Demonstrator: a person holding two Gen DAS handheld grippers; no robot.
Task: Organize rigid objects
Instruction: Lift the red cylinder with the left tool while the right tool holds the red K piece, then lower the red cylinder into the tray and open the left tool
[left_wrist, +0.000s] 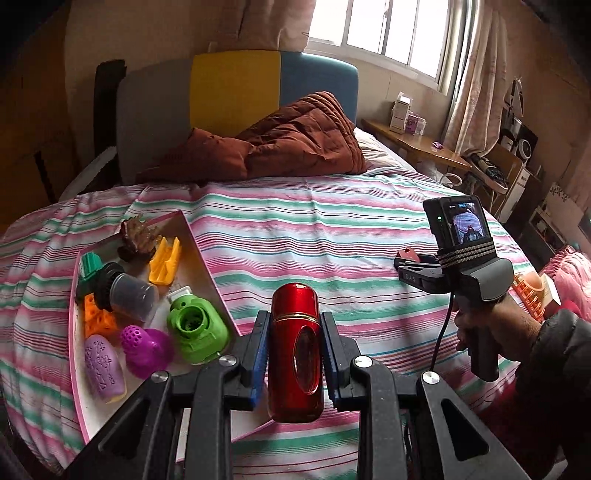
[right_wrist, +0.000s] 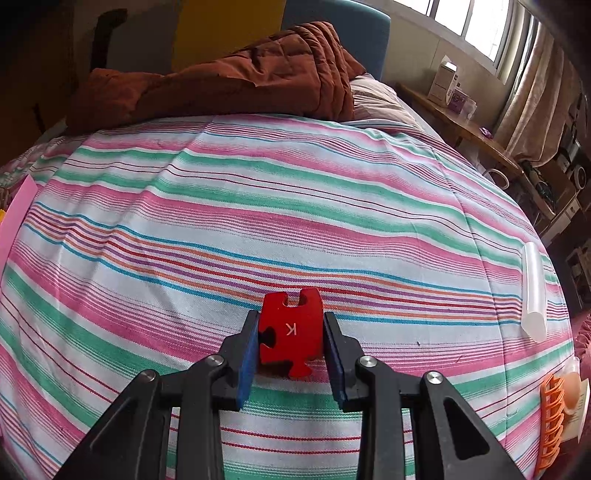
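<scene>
My left gripper (left_wrist: 293, 325) is shut on a shiny red capsule-shaped bottle (left_wrist: 295, 354), held above the striped bed just right of a pink-rimmed tray (left_wrist: 207, 258). In the tray lie several toys: a green camera-shaped piece (left_wrist: 197, 328), purple pieces (left_wrist: 147, 349), orange blocks (left_wrist: 98, 321), a yellow piece (left_wrist: 165, 260) and a dark jar (left_wrist: 129, 291). My right gripper (right_wrist: 291, 334) is shut on a red puzzle piece (right_wrist: 290, 332) marked K, low over the bedsheet. In the left wrist view the right gripper (left_wrist: 410, 264) appears at mid right, held by a hand (left_wrist: 480, 328).
A brown quilt (left_wrist: 280, 140) is bunched at the head of the bed. A clear tube (right_wrist: 533, 291) lies on the sheet at right. An orange rack with a pale object (right_wrist: 554, 417) sits at the bed's right edge. A wooden side table (left_wrist: 413, 140) stands beyond.
</scene>
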